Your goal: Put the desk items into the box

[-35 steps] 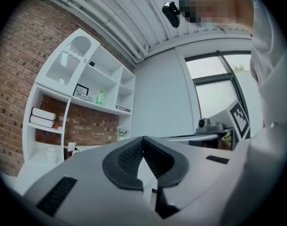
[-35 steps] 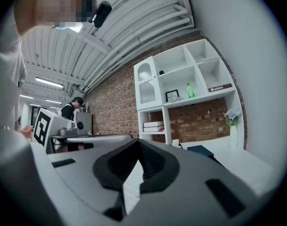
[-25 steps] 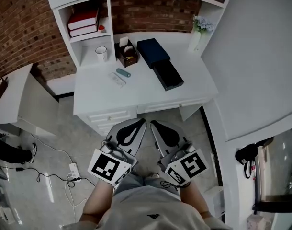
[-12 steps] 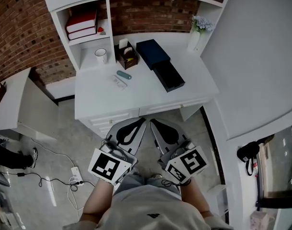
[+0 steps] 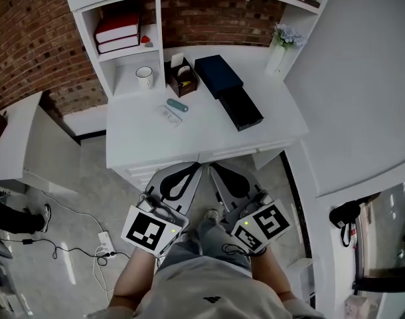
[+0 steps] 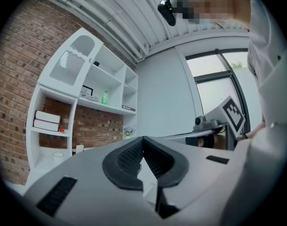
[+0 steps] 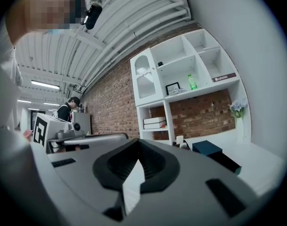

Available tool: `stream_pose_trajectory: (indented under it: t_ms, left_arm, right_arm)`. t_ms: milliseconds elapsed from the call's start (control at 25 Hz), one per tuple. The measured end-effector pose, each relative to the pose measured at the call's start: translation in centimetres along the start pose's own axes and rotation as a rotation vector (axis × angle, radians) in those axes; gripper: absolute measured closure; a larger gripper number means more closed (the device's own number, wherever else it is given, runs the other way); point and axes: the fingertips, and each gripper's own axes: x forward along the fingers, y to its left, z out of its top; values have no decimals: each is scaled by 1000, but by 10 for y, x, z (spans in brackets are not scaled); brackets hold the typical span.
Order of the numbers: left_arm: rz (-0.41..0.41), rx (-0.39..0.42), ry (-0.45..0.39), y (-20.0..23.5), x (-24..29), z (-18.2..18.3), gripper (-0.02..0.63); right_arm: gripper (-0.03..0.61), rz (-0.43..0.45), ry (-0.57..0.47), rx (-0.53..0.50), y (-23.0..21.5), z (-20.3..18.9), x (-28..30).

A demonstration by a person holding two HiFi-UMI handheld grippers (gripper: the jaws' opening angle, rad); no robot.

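Note:
On the white desk (image 5: 143,138) stand a dark blue box (image 5: 218,76) and, beside it, a black open tray (image 5: 243,107). A teal stick-shaped item (image 5: 177,105) and a small clear item (image 5: 169,116) lie left of them. A brown organiser (image 5: 182,76) and a white cup (image 5: 145,76) stand further back. My left gripper (image 5: 196,168) and right gripper (image 5: 214,169) are held side by side in front of the desk edge, both shut and holding nothing. The right gripper view shows the blue box (image 7: 207,147) far ahead.
White shelving (image 5: 116,8) rises behind the desk with red and white books (image 5: 116,32). A vase of flowers (image 5: 280,45) stands at the desk's back right corner. A white wall (image 5: 362,78) closes the right side. Cables and a power strip (image 5: 101,244) lie on the floor left.
Both grippers, still shut, have moved slightly toward the desk. A shoe now shows between them.

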Motion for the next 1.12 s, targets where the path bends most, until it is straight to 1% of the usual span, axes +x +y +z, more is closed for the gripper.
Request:
stream_pose_trajectory:
  t_ms: [120,240,320,640,1000,1120]
  left_arm:
    - [18,0,6,14,5,-6,603]
    - [42,-22,19,29,14,-10,603]
    - [64,-18,35,43,20,-13,603]
    - [153,-1,-8,100,62,-1,603]
    - [239,4,1,143,114,5,603]
    - [261,-2,-14,153,129,7,603]
  right_arm:
    - [569,15,13,-4,-6,-3,15]
    - [569,51,22,2,-15,-6,33]
    - [571,75,24,-4,-22,-4,46]
    - [570,159,30,-19,-60,7,103]
    - [569,252,51,-25,-107,18,152]
    - [569,285,65,-21,-121,16,163]
